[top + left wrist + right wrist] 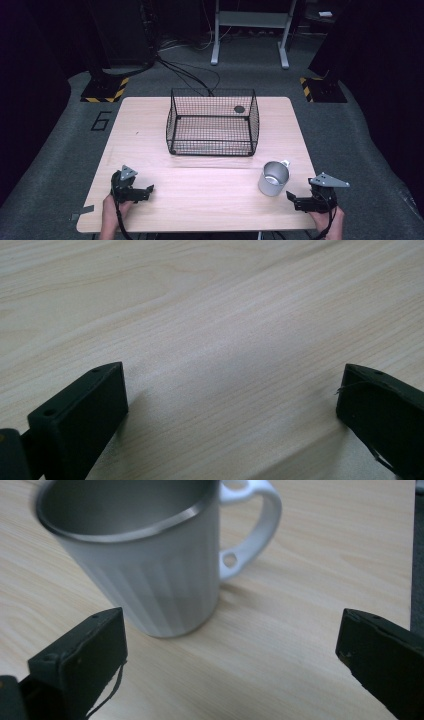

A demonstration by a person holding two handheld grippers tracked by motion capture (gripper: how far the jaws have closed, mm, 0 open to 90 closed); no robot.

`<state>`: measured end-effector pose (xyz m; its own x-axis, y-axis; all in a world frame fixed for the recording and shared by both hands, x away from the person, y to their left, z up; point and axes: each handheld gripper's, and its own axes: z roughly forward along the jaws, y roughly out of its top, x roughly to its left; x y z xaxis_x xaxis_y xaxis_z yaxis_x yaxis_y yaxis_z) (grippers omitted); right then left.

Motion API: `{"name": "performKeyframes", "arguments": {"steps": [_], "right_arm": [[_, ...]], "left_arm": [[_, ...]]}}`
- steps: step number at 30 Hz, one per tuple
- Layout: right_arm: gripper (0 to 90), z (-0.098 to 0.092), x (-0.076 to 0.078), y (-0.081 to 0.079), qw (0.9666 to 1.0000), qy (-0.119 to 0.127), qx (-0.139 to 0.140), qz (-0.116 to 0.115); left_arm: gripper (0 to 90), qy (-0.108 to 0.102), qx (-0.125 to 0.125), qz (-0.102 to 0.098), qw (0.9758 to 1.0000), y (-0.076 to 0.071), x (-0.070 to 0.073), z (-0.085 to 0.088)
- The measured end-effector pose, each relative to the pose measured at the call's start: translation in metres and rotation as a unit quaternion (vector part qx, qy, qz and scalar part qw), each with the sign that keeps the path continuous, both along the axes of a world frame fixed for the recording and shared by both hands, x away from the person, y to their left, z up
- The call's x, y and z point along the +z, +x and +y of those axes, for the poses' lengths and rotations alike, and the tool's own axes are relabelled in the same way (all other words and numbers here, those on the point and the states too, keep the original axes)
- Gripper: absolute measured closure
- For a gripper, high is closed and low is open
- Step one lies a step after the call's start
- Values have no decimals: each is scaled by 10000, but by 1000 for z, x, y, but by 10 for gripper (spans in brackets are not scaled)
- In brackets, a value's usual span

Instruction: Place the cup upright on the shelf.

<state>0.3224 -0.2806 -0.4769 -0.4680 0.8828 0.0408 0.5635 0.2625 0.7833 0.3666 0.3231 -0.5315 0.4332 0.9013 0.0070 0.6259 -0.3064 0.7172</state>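
Spread wide, right gripper [230, 645], both black jaws apart with nothing between them, low over the pale wooden table [310, 630]. Just ahead of the tips, nearer one jaw than the other: metal mug [145, 565], upright, open mouth up, not touched. Dull grey ribbed wall, brighter rolled rim, looped handle [255, 530] with a small hole near its foot, turned away from the jaws toward the far side.

Probably light and stiff, thin-walled metal by the look, so no give under a squeeze and little weight to lift. Smooth and likely slippery on the wall, tapering toward the base, which could let it slide down out of a loose pinch. Best hold, by judgement: across the rim and wall, one jaw inside and one outside, or on the handle loop, which offers a flat strap to clamp. Empty inside as far as the blurred rim allows, hard to say for sure.

Seen from above, same mug [274, 178] near the right front edge, right gripper [300, 201] just beside it.

Left gripper [232, 400] likewise spread, bare wood between its jaws; from above, left gripper [142, 192] at the left front, well apart from the mug.

Farther back, mid-table: black wire basket [172, 120], open top, a small dark round thing [239, 109] near its far right corner.
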Motion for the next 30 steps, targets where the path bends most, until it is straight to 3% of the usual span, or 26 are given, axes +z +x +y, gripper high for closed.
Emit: {"name": "performKeyframes", "arguments": {"steps": [8, 13, 21, 30], "right_arm": [[0, 16, 26, -2, 9990, 26, 340, -277], [0, 35, 39, 13, 9976, -5, 626, -310], [0, 52, 36, 37, 9963, -128, 843, -118], [0, 61, 32, 46, 9950, -280, 955, -40]], "left_arm": [[1, -12, 18, -7, 10000, 0, 0, 0], [1, -19, 25, -39, 10000, 0, -1, -1], [1, -20, 25, -43, 10000, 0, -1, -1], [1, -20, 24, -41, 10000, 1, -1, -1]]}}
